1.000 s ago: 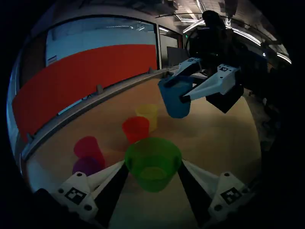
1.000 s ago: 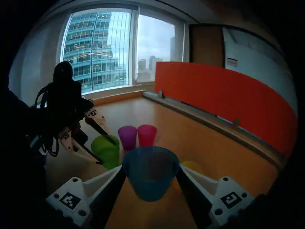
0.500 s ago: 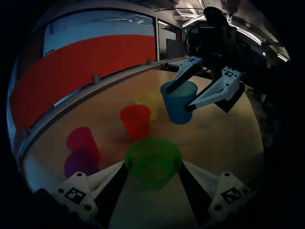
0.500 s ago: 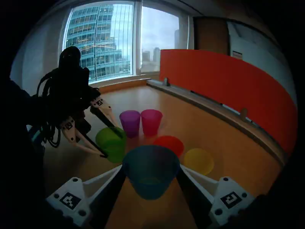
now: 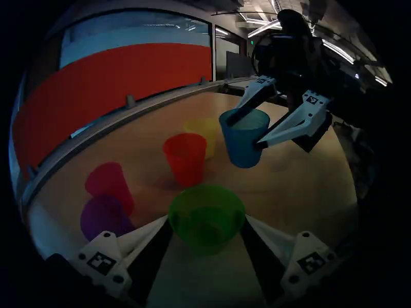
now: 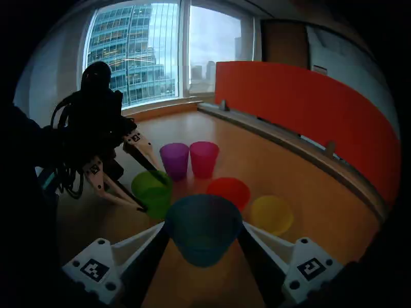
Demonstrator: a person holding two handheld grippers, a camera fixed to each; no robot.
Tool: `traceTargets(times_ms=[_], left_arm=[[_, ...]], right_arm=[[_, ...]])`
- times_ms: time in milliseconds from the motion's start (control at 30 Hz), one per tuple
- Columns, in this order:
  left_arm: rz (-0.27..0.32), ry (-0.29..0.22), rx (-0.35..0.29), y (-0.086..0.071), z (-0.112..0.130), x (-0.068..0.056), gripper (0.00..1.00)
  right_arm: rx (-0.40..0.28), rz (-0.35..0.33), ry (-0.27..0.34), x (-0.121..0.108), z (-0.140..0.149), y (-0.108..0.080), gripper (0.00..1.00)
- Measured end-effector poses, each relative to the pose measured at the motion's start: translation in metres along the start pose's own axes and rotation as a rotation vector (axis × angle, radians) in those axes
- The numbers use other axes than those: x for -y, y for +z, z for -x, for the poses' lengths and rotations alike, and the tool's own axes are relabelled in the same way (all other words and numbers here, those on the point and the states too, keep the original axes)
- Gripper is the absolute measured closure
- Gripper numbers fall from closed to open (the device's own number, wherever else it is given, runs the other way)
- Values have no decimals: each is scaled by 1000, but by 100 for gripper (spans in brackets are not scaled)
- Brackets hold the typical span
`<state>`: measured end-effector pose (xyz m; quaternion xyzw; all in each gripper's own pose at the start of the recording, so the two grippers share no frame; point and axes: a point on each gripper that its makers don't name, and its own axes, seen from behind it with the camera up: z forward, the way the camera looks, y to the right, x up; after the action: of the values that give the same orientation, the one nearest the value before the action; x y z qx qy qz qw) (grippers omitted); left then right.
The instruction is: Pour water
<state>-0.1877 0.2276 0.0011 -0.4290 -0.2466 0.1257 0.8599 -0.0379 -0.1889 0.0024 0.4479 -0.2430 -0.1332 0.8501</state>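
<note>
My left gripper (image 5: 206, 226) is shut on a green cup (image 5: 206, 218), held upright above the wooden table (image 5: 287, 179). From the right gripper view the same green cup (image 6: 152, 193) hangs at the left in that gripper's fingers (image 6: 123, 195). My right gripper (image 6: 203, 233) is shut on a blue cup (image 6: 203, 230), also upright. The left gripper view has this blue cup (image 5: 243, 137) in the air at upper right, beside the green one. I cannot make out water in either cup.
On the table stand a red cup (image 5: 185, 157), a yellow cup (image 5: 203, 132), a pink cup (image 5: 108, 184) and a purple cup (image 5: 104, 222). An orange partition (image 5: 103, 87) runs along the table's far edge. Windows (image 6: 154, 56) lie behind the person's dark arm (image 6: 87, 133).
Both grippers tilted a little downward, so the cups on the table show more from above. The blue cup came lower and nearer the green cup. Both grips are unchanged.
</note>
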Motion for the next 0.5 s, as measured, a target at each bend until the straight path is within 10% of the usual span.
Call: traceTargets(times_ms=[500], left_arm=[[5,-8,2,-4,9,0,13]], right_arm=[[16,0,6,4,10,2,8]])
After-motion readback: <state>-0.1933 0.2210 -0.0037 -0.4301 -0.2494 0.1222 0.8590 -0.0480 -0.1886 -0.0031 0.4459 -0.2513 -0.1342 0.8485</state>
